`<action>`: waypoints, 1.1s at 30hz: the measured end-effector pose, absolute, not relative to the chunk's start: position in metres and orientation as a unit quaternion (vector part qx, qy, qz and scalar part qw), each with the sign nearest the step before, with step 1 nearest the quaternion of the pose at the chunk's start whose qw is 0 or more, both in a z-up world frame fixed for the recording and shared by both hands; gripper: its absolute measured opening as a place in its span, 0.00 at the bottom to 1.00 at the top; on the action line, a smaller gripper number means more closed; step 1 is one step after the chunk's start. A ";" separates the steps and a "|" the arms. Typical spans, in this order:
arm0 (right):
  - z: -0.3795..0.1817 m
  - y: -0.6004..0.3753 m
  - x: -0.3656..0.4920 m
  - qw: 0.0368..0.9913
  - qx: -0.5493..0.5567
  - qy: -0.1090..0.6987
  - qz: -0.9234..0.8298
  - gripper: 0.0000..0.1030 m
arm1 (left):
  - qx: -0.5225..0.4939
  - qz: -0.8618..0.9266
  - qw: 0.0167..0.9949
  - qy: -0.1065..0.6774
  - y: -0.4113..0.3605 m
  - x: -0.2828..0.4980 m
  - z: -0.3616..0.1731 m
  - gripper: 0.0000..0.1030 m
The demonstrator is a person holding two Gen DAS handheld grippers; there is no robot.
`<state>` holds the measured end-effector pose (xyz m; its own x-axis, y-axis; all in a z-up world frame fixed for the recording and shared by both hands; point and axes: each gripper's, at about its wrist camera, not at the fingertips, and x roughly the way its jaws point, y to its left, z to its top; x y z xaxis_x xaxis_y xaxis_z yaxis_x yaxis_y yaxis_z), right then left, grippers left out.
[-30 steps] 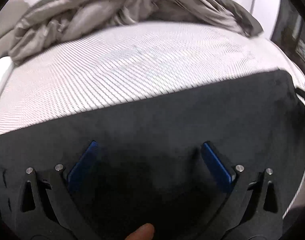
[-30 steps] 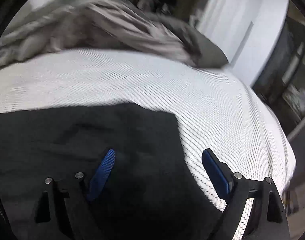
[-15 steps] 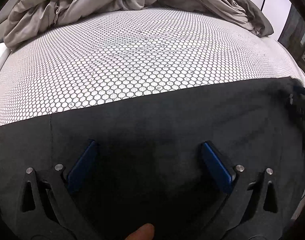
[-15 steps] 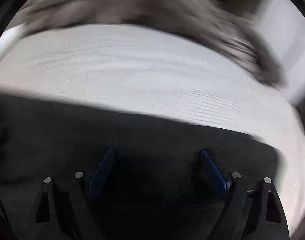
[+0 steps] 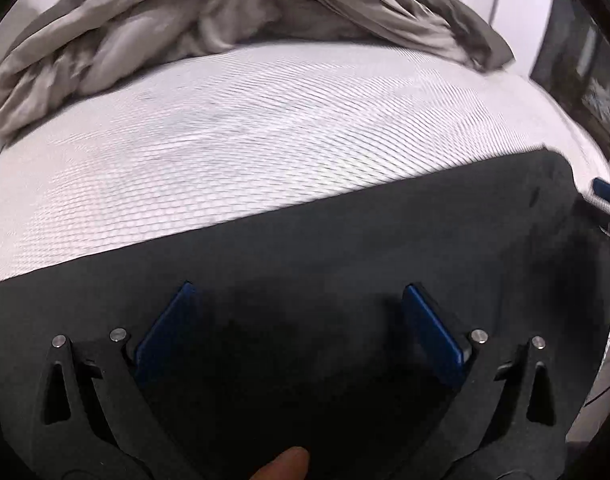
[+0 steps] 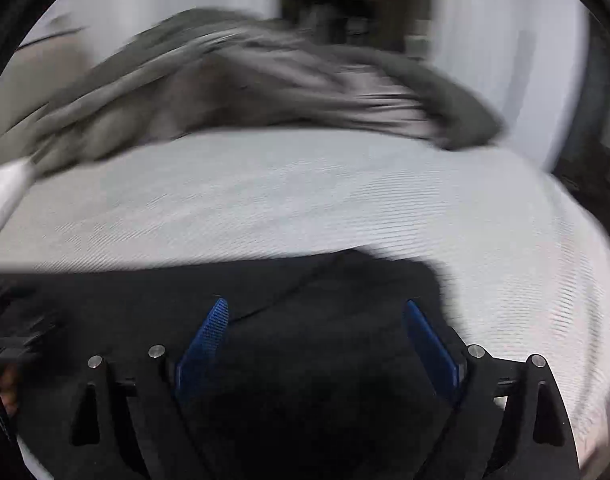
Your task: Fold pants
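Observation:
Black pants lie flat across the near part of a bed, their far edge straight against the white patterned mattress. My left gripper hovers over the dark cloth with its blue pads wide apart, open and holding nothing. At the right edge of this view, a blue pad of my right gripper shows by the pants' corner. In the right wrist view the pants end in a corner near the right finger. My right gripper is open above them, jaws opening, pads not pressing on the cloth.
A crumpled grey duvet is heaped along the far side of the bed, blurred in the right wrist view as the duvet. White walls and dark furniture stand beyond the bed's right side. A fingertip shows at the bottom edge.
Both views have shifted and blurred with motion. In the right wrist view the pants' corner has slid back towards the right finger. Both grippers stay open over the cloth.

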<state>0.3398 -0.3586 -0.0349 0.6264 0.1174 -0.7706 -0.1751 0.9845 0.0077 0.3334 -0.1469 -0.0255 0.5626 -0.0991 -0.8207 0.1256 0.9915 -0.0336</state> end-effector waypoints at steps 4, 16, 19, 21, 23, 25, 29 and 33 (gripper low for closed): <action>-0.068 -0.324 0.354 0.877 -0.087 0.458 0.115 0.88 | 0.025 -0.057 0.873 0.484 -0.162 0.351 -0.044 1.00; -0.097 -0.322 0.329 0.857 -0.135 0.482 0.122 0.91 | -0.026 0.141 0.858 0.493 0.027 0.318 -0.040 1.00; -0.089 -0.332 0.325 0.858 -0.140 0.479 0.121 0.92 | -0.027 0.140 0.863 0.485 0.049 0.299 -0.035 1.00; -0.088 -0.335 0.312 0.858 -0.141 0.478 0.120 0.92 | -0.018 0.151 0.865 0.478 0.052 0.291 -0.031 0.99; -0.087 -0.335 0.291 0.860 -0.143 0.476 0.117 0.92 | -0.036 0.129 0.872 0.471 0.047 0.284 -0.023 0.99; -0.081 -0.329 0.278 0.863 -0.151 0.470 0.112 0.92 | -0.058 0.081 0.884 0.457 0.032 0.276 -0.013 0.99; -0.050 -0.306 0.264 0.880 -0.123 0.439 0.130 0.92 | -0.010 -0.006 0.896 0.444 -0.039 0.271 -0.007 0.99; -0.038 -0.268 0.260 0.876 -0.107 0.435 0.181 0.92 | 0.056 -0.010 0.867 0.494 -0.077 0.288 -0.038 1.00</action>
<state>0.2603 -0.2682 -0.0383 0.5561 0.2238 -0.8005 -0.4101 0.9116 -0.0300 0.2881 -0.0773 -0.0377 0.5114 0.0374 -0.8586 0.0738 0.9935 0.0872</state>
